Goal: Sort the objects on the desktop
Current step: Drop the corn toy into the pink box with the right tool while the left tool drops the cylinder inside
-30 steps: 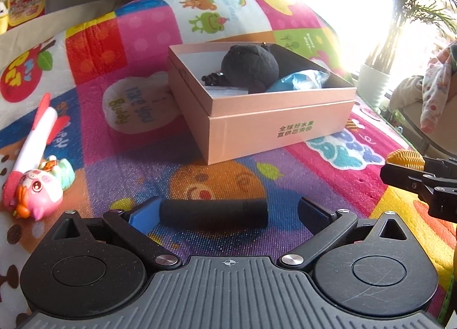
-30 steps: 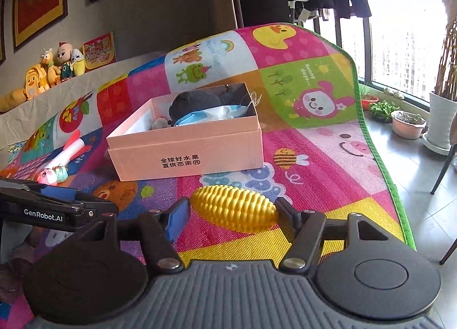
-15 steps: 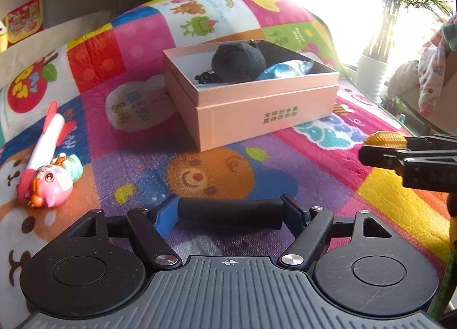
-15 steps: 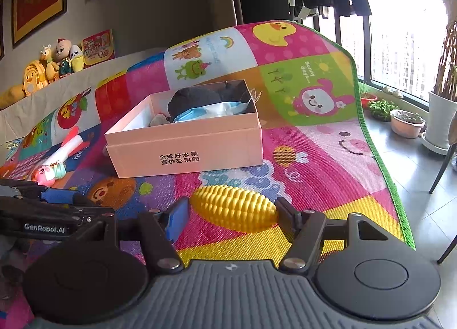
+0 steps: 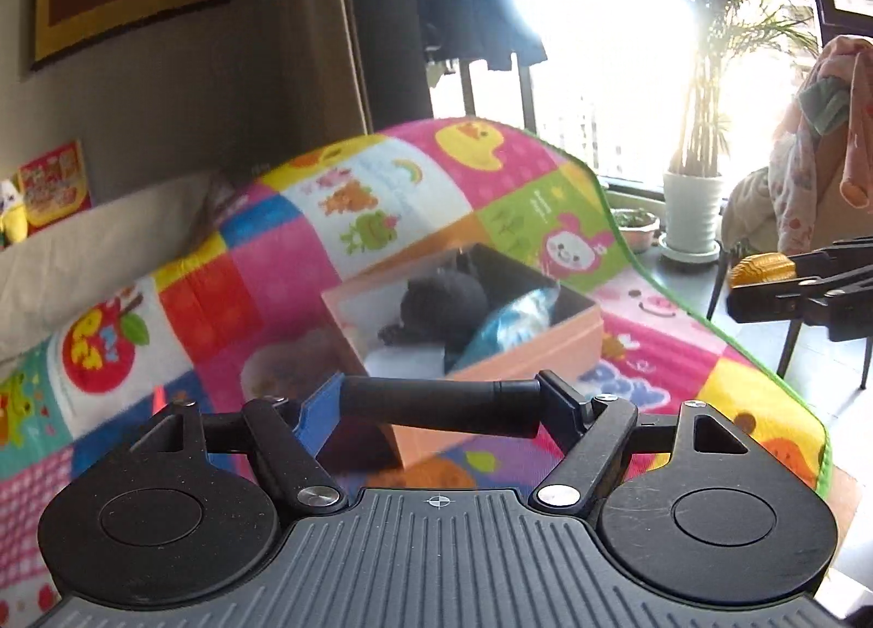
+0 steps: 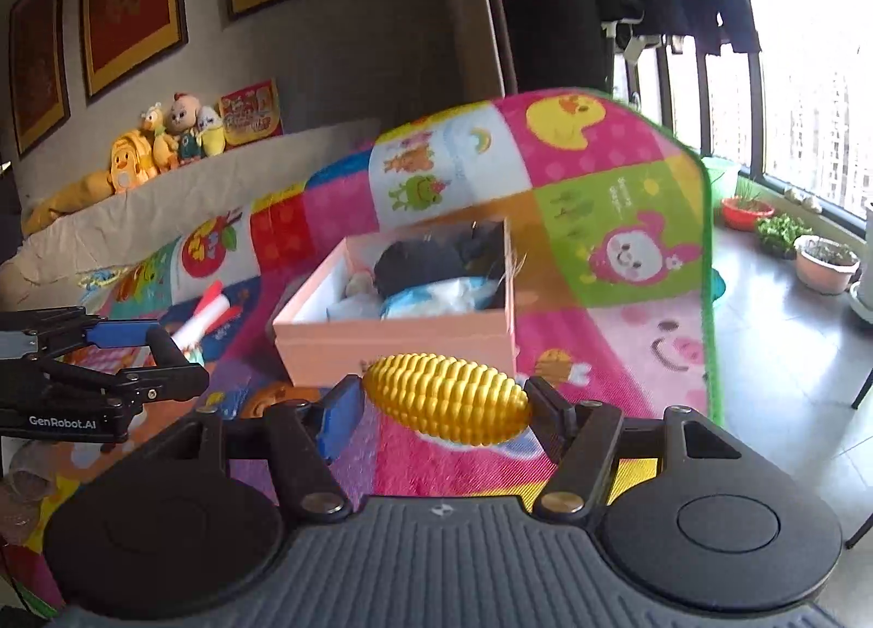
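A: Left gripper (image 5: 439, 406), what are your fingers doing?
B: Clenched on the black foam-covered cylinder (image 5: 436, 406). It lies crosswise between your two fingers, one end on each pad, lifted off the colourful cartoon-patterned play mat (image 5: 262, 268).
A: Right gripper (image 6: 444, 401)?
B: Your fingers grasp the yellow ribbed plastic corn cob (image 6: 446, 399), crosswise too, its tips pressed against both pads, clear of the mat.
A: Where's the box?
B: The open pink cardboard box (image 6: 393, 341) sits on the mat just ahead of both sets of fingers. In it, a black plush toy (image 5: 442, 303) and a blue crinkled packet (image 5: 507, 322) lie side by side; the packet is nearer your right fingers.
A: Anything left out?
B: A white-and-red toy rocket (image 6: 210, 314) lies on the mat beyond your left fingers, to the left of the box. Its lower end is hidden behind your left gripper in the right wrist view.
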`<state>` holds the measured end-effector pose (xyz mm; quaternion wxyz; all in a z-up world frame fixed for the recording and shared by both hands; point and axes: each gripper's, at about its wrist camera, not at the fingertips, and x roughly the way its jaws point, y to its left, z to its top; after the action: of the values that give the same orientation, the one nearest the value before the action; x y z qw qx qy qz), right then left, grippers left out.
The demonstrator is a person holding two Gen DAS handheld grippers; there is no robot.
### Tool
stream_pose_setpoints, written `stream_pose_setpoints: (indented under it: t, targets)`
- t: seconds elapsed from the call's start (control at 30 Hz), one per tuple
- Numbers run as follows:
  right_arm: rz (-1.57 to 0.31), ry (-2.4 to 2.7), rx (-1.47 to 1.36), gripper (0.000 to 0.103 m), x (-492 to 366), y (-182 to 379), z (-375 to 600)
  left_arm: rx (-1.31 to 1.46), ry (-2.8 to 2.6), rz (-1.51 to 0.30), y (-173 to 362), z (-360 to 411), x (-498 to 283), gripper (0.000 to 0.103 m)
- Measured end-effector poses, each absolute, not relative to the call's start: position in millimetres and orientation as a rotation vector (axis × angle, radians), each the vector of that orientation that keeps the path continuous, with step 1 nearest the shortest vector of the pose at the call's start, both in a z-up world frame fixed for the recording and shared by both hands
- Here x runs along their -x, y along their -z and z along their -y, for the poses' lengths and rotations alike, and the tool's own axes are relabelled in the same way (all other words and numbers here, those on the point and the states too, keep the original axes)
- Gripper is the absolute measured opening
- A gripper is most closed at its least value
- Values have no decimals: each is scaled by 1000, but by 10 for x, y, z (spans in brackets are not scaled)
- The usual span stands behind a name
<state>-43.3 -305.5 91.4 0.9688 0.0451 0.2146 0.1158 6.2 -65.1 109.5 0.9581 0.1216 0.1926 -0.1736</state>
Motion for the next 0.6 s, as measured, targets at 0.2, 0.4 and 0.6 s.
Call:
stream_pose_setpoints:
  t: [0.2, 0.4, 0.6]
  targets:
    - [-326, -186, -46, 65, 564, -1134, 3160, -329, 365, -254, -1357, 839, -723, 86]
    - [-367, -168, -56, 65, 521, -1064, 3207, -173, 355, -416, -1243, 620, -1004, 98]
    - [-412, -181, -54, 65, 383, -1067, 3168, -219, 318, -584, -766, 377, -576, 101]
